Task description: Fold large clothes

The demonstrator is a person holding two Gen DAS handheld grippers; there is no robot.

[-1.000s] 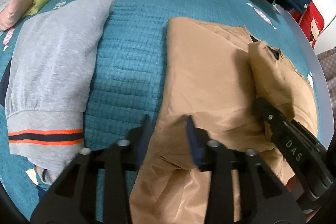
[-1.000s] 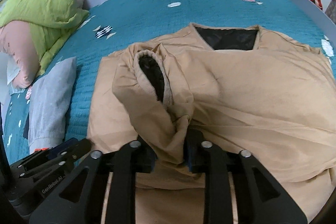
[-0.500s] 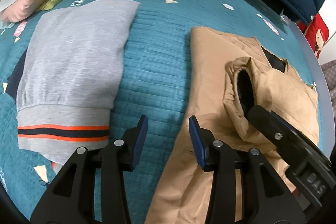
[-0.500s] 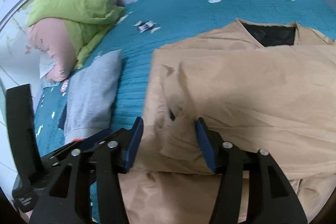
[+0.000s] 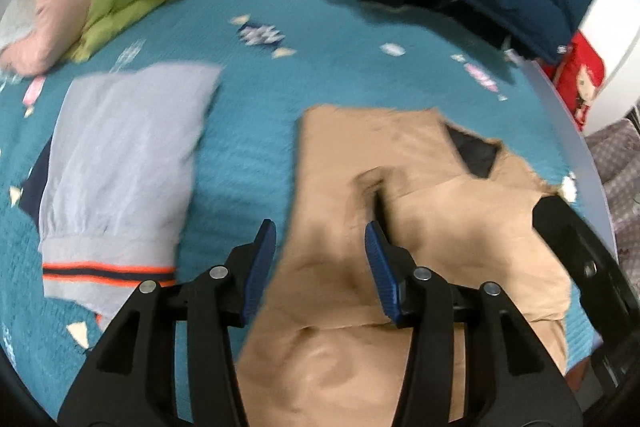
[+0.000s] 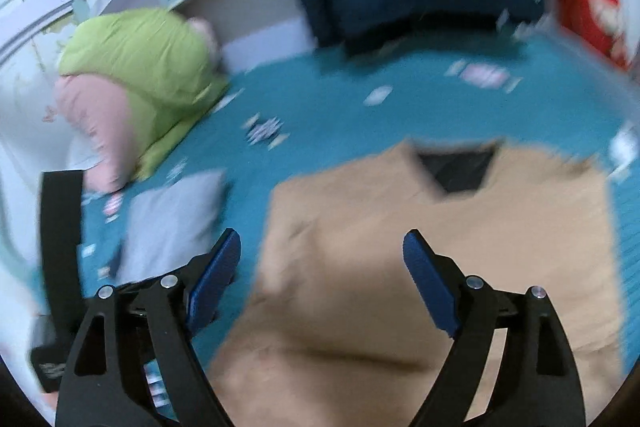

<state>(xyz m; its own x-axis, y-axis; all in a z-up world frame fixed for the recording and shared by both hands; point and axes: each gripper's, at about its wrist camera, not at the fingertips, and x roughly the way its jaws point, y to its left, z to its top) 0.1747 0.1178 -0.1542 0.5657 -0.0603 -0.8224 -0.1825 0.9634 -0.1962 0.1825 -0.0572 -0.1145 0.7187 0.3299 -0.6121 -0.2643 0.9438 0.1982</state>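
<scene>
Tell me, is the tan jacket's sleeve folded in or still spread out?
Folded in. The tan jacket lies as a narrow block on the bedspread, sleeve layered across its front; both hand-held grippers are open, holding nothing.

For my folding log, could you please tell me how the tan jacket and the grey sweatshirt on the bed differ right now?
The tan jacket is smooth and plain, with a dark lining at its open neck; the grey sweatshirt is fleecy, with an orange-and-navy striped hem. The jacket covers more of the teal bedspread and lies under both open grippers; the sweatshirt sits off to their left. Both lie folded flat, with nothing gripping them.
</scene>
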